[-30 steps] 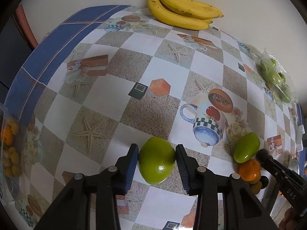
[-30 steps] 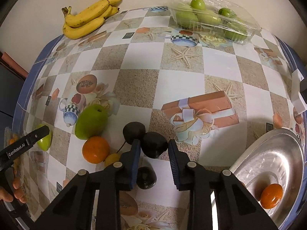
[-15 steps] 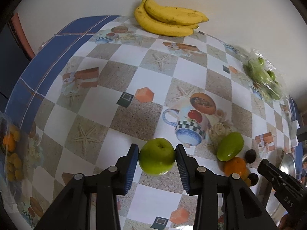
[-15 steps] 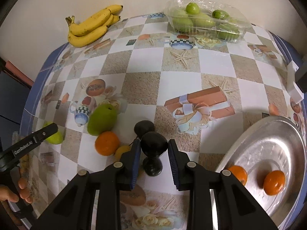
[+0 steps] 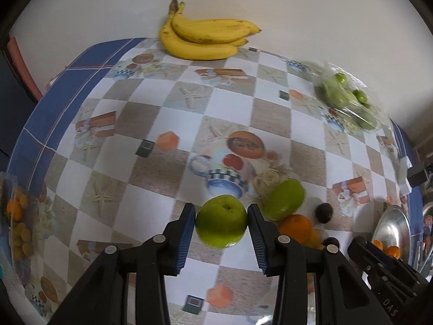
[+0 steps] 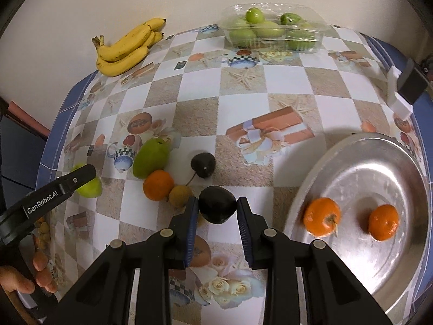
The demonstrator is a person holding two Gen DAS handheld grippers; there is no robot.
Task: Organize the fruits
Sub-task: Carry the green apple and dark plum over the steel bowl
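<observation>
My left gripper (image 5: 221,226) is shut on a green apple (image 5: 221,224), held above the patterned tablecloth. My right gripper (image 6: 217,210) is shut on a dark, near-black fruit (image 6: 217,208), also lifted off the table. On the cloth lie a second green apple (image 6: 150,157), an orange (image 6: 158,184), a small yellowish fruit (image 6: 180,195) and another dark fruit (image 6: 203,164). A silver tray (image 6: 360,162) at the right carries two oranges (image 6: 321,216). In the right wrist view the left gripper (image 6: 86,181) shows with the green apple (image 6: 90,189) partly hidden behind it.
A bunch of bananas (image 6: 127,47) lies at the table's far edge by the wall. A clear plastic box of green fruit (image 6: 273,28) stands at the far right. A bag of small orange and yellow fruit (image 5: 16,224) sits at the left edge. A hand (image 6: 24,276) holds the left gripper.
Both grippers have risen with their fruit and shifted toward the tray. A second orange on the tray has come into the right wrist view.
</observation>
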